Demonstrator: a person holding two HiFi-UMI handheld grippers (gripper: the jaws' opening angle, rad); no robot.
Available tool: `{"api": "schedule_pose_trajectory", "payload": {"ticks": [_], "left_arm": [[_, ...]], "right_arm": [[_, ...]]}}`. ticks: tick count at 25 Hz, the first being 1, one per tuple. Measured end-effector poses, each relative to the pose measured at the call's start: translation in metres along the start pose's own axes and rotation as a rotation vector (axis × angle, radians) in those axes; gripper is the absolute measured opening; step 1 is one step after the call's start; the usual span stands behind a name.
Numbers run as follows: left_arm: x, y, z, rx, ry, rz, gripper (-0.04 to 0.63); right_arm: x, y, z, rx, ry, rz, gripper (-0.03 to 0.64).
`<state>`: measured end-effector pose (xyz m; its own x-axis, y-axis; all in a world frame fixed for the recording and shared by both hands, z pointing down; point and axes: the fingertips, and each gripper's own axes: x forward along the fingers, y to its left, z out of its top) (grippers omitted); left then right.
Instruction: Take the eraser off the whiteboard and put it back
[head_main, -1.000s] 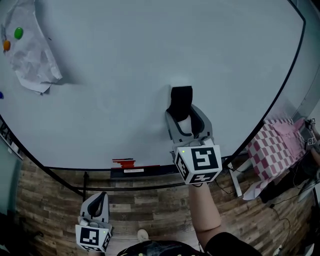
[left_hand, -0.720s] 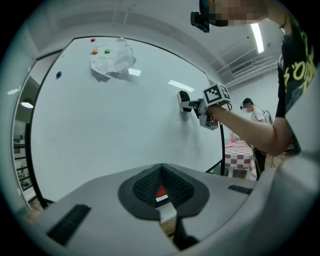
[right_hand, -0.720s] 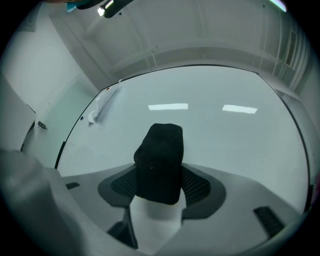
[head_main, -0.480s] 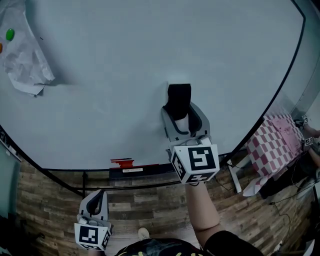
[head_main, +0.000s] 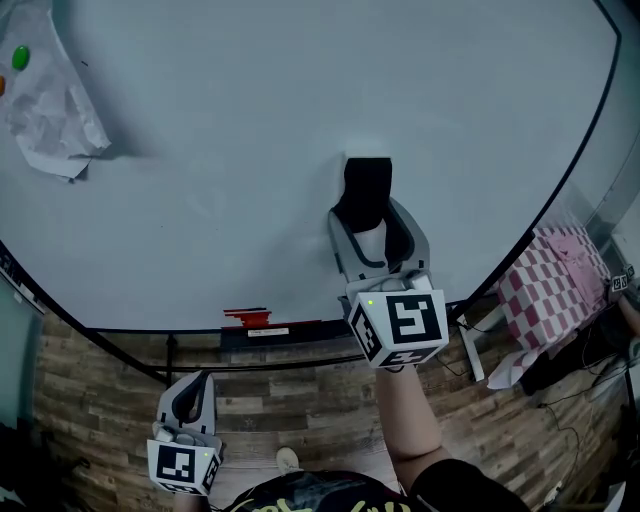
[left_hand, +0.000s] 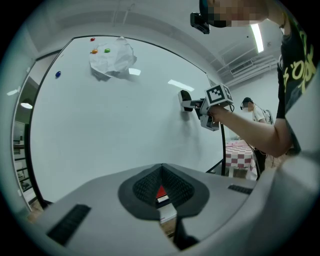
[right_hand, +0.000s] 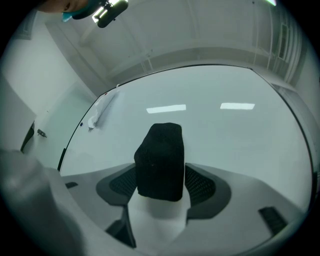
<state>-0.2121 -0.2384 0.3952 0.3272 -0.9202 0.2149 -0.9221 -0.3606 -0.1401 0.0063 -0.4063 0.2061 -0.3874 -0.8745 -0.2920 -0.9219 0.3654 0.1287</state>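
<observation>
The whiteboard (head_main: 250, 150) fills the scene, smooth and glossy, upright above a wood-plank floor (head_main: 100, 390). A crumpled paper (head_main: 55, 120) clings near its upper left corner. Below the board's lower edge the left tongs (head_main: 192, 395) hang clenched on nothing. Near the board's middle the right tongs (head_main: 370, 212) are opening, with their pads on either side of the black eraser (head_main: 366, 185), which sits against the board. The eraser looks light and soft-faced, probably magnetic, and is best pinched across its two long sides.

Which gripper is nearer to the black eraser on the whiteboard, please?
Right. The right gripper has the eraser between its opening jaws at the whiteboard; the left gripper hangs far below the board's bottom edge.
</observation>
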Motion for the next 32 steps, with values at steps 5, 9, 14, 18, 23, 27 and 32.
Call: {"api": "schedule_pose_trajectory", "payload": {"ticks": [5, 9, 14, 18, 23, 27, 32], "left_arm": [[-0.002, -0.006, 0.000, 0.003, 0.007, -0.006, 0.006], [-0.003, -0.012, 0.001, 0.005, 0.011, -0.007, 0.006], [-0.004, -0.024, 0.001, 0.000, 0.002, -0.017, 0.006], [-0.005, -0.033, 0.002, 0.001, 0.002, -0.028, 0.006], [-0.006, -0.047, 0.001, 0.006, 0.007, -0.039, 0.006], [-0.008, -0.056, 0.002, 0.006, 0.000, -0.046, 0.006], [-0.010, -0.066, 0.007, 0.003, -0.020, -0.040, 0.006]], "right_arm": [[-0.010, 0.002, -0.004, 0.011, 0.008, 0.011, 0.278], [-0.021, 0.002, -0.006, 0.018, 0.016, 0.019, 0.278], [-0.038, 0.001, -0.007, 0.036, 0.017, 0.039, 0.278], [-0.053, 0.002, -0.004, 0.088, 0.006, 0.074, 0.278], [-0.075, 0.007, -0.002, 0.104, 0.006, 0.117, 0.276], [-0.092, 0.015, -0.001, 0.130, 0.003, 0.162, 0.276], [-0.116, 0.023, -0.004, 0.177, 0.012, 0.225, 0.275]]}}
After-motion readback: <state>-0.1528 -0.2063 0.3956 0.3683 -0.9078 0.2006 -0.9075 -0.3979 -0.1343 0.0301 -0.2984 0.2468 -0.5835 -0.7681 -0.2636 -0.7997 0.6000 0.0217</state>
